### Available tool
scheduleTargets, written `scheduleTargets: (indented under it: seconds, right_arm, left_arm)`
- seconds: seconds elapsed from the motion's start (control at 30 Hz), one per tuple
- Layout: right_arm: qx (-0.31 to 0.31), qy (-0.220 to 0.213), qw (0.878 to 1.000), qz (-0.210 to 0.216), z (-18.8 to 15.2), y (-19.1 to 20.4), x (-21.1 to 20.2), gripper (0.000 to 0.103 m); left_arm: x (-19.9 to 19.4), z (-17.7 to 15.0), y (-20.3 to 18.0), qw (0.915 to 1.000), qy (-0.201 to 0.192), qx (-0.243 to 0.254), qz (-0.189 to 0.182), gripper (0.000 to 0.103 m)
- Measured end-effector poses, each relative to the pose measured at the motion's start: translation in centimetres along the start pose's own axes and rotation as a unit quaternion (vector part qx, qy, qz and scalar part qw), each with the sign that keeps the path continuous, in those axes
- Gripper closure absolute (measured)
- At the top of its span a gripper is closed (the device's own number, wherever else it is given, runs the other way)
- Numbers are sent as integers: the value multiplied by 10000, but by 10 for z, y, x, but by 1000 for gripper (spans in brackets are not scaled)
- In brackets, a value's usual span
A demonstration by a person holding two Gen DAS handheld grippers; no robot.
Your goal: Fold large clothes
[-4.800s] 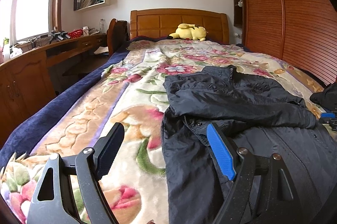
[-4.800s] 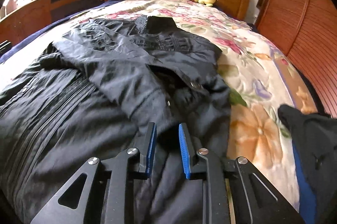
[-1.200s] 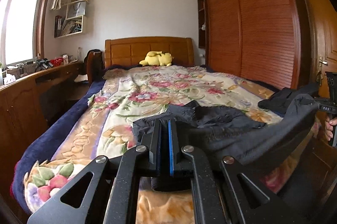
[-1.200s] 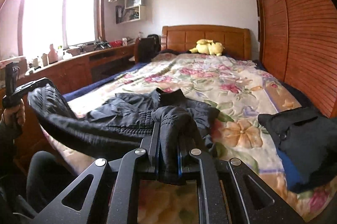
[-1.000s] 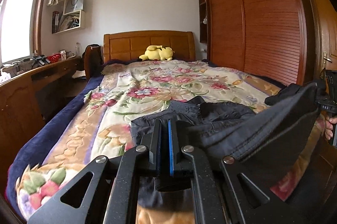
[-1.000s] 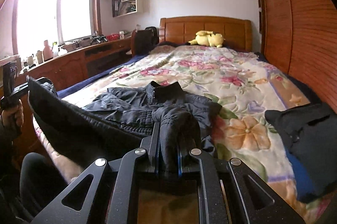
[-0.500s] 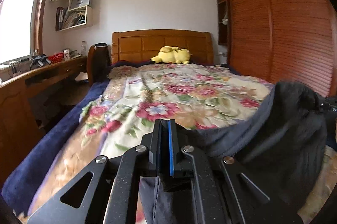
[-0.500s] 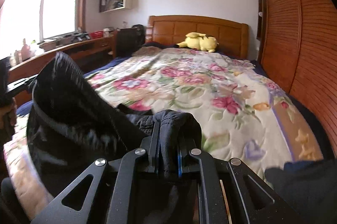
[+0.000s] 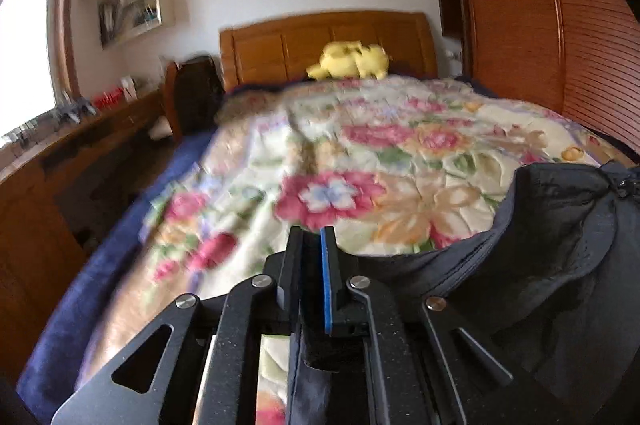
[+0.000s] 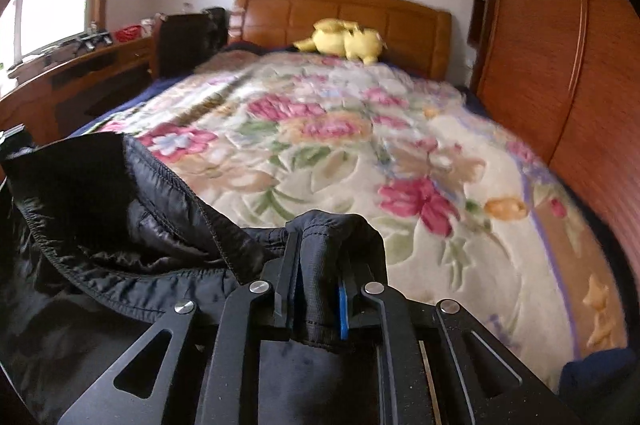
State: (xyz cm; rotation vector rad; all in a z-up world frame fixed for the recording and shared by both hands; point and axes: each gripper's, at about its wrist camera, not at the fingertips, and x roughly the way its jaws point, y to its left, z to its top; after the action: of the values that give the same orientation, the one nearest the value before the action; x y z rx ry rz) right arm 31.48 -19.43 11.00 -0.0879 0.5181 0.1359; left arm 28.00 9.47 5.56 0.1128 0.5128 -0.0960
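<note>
A large black jacket (image 9: pixel 568 257) hangs between my two grippers above the near end of the bed. My left gripper (image 9: pixel 310 241) is shut on one corner of its hem, and the cloth stretches away to the right. My right gripper (image 10: pixel 318 249) is shut on the other corner, with a fold of black cloth (image 10: pixel 324 237) bunched over its tips. In the right wrist view the jacket (image 10: pixel 100 209) sags to the left with its lining showing. The jacket's lower part is hidden below both views.
The bed's floral blanket (image 9: pixel 360 153) stretches ahead to a wooden headboard (image 9: pixel 328 41) with a yellow plush toy (image 9: pixel 348 61). A wooden desk (image 9: pixel 60 145) runs along the left. A wooden wardrobe (image 9: pixel 560 25) lines the right. Dark clothing (image 10: pixel 596 369) lies at the bed's near right corner.
Both grippers have carried the jacket's hem forward over the bed toward the headboard. The jacket's collar end, seen lying on the blanket a second ago, is out of view now.
</note>
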Motion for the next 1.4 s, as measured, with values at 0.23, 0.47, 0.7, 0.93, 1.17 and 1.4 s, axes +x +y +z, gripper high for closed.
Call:
scheduleTargets:
  seconds: [0.23, 0.47, 0.7, 0.93, 1.17, 1.4]
  right_arm:
    - [145, -121, 9995, -263, -6, 7, -26, 24]
    - [-262, 42, 9993, -278, -77, 21, -90, 23]
    - [-115, 161, 9998, -3, -133, 11, -161, 23]
    - [-140, 366, 9992, -92, -156, 13, -165, 23]
    - [-21, 538, 9985, -72, -169, 16, -143, 22]
    - [-7, 446, 9990, -90, -170, 14, -143, 22]
  left_arm:
    - [-18, -20, 11, 9992, 230, -252, -205, 34]
    - [-72, -68, 11, 9985, 405, -10, -377, 26]
    - [-117, -120, 21, 9962, 635, -63, -586, 26]
    - [-123, -156, 18, 9944, 952, 111, -455, 26]
    - [-114, -175, 14, 9940, 1019, 161, -375, 24]
    - [-114, -186, 8, 9955, 881, 273, -228, 24]
